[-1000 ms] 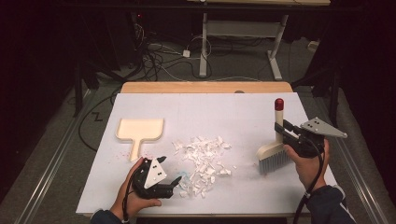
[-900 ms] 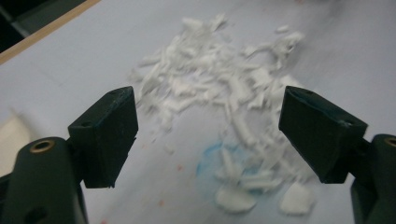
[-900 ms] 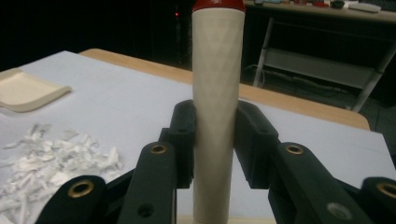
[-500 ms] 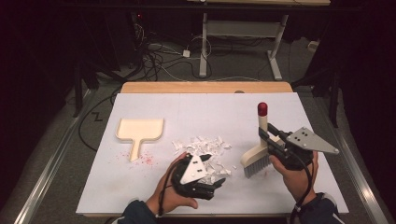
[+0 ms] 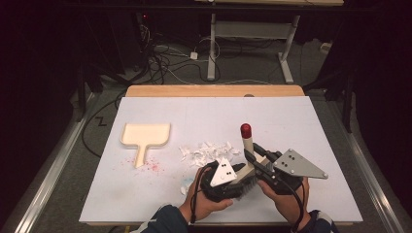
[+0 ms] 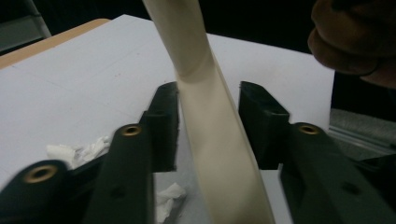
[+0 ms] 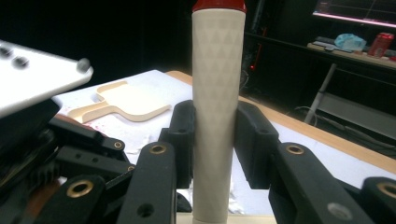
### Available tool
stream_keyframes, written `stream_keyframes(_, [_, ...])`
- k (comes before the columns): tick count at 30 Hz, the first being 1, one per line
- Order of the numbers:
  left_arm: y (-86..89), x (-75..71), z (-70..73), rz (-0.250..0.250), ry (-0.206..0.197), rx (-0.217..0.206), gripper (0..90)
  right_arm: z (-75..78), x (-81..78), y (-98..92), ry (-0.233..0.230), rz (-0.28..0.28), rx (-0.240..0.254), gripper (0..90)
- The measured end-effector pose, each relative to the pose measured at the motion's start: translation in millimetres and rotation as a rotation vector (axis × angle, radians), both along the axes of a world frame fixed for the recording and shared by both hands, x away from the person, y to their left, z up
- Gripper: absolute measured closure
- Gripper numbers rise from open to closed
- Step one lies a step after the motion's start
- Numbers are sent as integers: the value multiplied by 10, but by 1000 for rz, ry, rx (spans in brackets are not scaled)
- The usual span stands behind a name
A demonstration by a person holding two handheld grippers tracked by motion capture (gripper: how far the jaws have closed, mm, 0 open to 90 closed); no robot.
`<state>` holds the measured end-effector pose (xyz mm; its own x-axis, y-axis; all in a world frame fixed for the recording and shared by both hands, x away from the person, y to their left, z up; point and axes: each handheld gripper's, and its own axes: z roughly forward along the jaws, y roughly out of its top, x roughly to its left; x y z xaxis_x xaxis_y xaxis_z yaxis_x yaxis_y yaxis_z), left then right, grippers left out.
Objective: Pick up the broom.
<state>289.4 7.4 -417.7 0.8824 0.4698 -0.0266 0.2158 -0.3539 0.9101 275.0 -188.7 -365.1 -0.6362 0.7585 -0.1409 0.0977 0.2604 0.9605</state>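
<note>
Both hands have slid toward each other since the earlier frames, and the brush (image 5: 248, 160) now stands between them, right of the paper scraps (image 5: 206, 154). White sheeting covers the table (image 5: 160, 104); behind it are a dark room, floor cables and a desk frame. Left of the scraps lies the dustpan (image 5: 145, 137), well apart, above faint red specks. Right gripper (image 7: 217, 135) pinches the brush handle. Left gripper (image 6: 208, 121) has just been closing around the brush's lower neck, one pad touching, the other with a small gap.

Brush handle (image 7: 218, 112): matt cream plastic, faint triangle texture, glossy red cap. Dustpan (image 5: 145, 137): smooth cream plastic. Scraps (image 5: 206, 153): crumpled white paper. Table (image 5: 316, 126): matt white top.
</note>
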Motion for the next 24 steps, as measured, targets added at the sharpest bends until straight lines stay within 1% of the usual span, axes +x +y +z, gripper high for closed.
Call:
stream_keyframes(2, [30,8,-6,18,-2,9,598,-9,8,-5,7,-4,16,708])
stream_keyframes(3, [35,13,-17,27,0,19,600,-6,20,-6,14,5,15,708])
stream_keyframes(4, [44,20,-29,33,2,15,600,-3,22,-4,20,7,11,709])
stream_keyframes(5, [44,20,-29,33,2,15,601,-5,12,4,19,3,19,710])
stream_keyframes(6, [49,37,-49,32,20,15,590,-1,5,20,11,15,2,710])
stream_keyframes(7, [40,46,-62,36,27,29,554,4,-13,34,4,19,-2,711])
stream_keyframes(8, [35,52,-74,39,29,40,493,12,-32,39,-10,22,5,711])
stream_keyframes(10, [33,58,-92,34,34,39,473,35,-45,57,-9,39,-9,710])
stream_keyframes(11, [33,63,-103,28,35,40,482,39,-59,57,-13,37,-1,710])
stream_keyframes(12, [28,60,-104,29,28,47,517,41,-65,62,-10,37,-5,710])
stream_keyframes(13, [29,57,-103,22,23,45,517,41,-65,62,-10,37,-5,710])
stream_keyframes(14, [35,51,-94,22,18,45,586,43,-68,51,-12,36,7,709])
stream_keyframes(16, [42,52,-87,22,13,50,622,48,-64,46,-11,34,6,708])
stream_keyframes(17, [55,56,-80,20,15,42,622,54,-58,39,-8,35,5,707])
stream_keyframes(18, [89,75,-64,11,27,35,640,61,-50,10,-8,39,21,702])
stream_keyframes(19, [89,75,-64,11,27,35,643,67,-46,4,-6,48,19,700])
stream_keyframes(20, [116,82,-49,-2,19,44,643,67,-46,4,-6,48,19,700])
stream_keyframes(21, [166,88,-22,-27,15,55,645,84,-25,-29,-10,88,15,681])
stream_keyframes(22, [166,88,-22,-27,15,55,645,92,-14,-37,-5,100,4,648])
stream_keyframes(23, [244,84,8,-58,9,73,646,106,8,-56,0,126,-9,601])
stream_keyframes(24, [244,84,8,-58,9,73,645,106,8,-56,0,126,-9,601])
